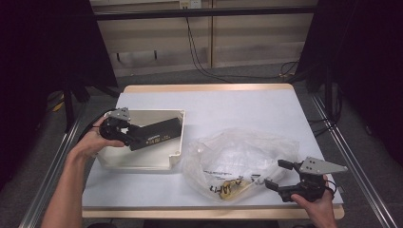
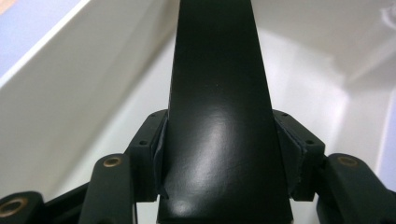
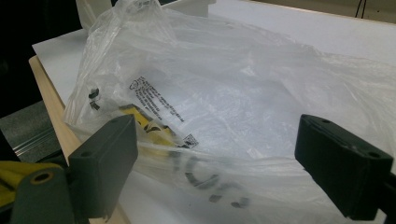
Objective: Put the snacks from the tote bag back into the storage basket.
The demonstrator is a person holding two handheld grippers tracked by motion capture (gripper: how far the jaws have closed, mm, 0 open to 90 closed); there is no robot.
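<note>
Left gripper [image 1: 134,138] sits at the table's 9 o'clock, forearm coming in from 7 o'clock, wrist cocked so the jaws point toward 3 o'clock. Jaws clamped on the near end of a long black bar [image 1: 157,134]; in the left gripper view both pads press flat on the bar [image 2: 219,140] sides. Bar is smooth, slightly glossy, rectangular in section, with a pale printed label on its side. It lies aslant inside the white tray [image 1: 142,160], far end pointing to the tray's 2 o'clock corner. I cannot tell if the bar rests on the tray floor or hangs just above it.

Right gripper [image 1: 280,175] is at the table's 5 o'clock, hand gripping it from below, grey three-cornered plate on top, jaws pointing toward 9 o'clock. Jaws spread wide, nothing pinched. The edge of the clear plastic bag [image 1: 242,161] lies between them in the right gripper view, pads [image 3: 343,163] off the film.

Bag [image 3: 224,102]: thin crinkled film, black print, yellow and black bits inside at its 6 o'clock edge. It sits just beside the tray, at its 3 o'clock.

Table [image 1: 237,107]: matte white top, light wood edging. Tray is rigid off-white plastic with rounded corners. Grey floor, metal rails either side, dark curtains, cables at 12 o'clock.
</note>
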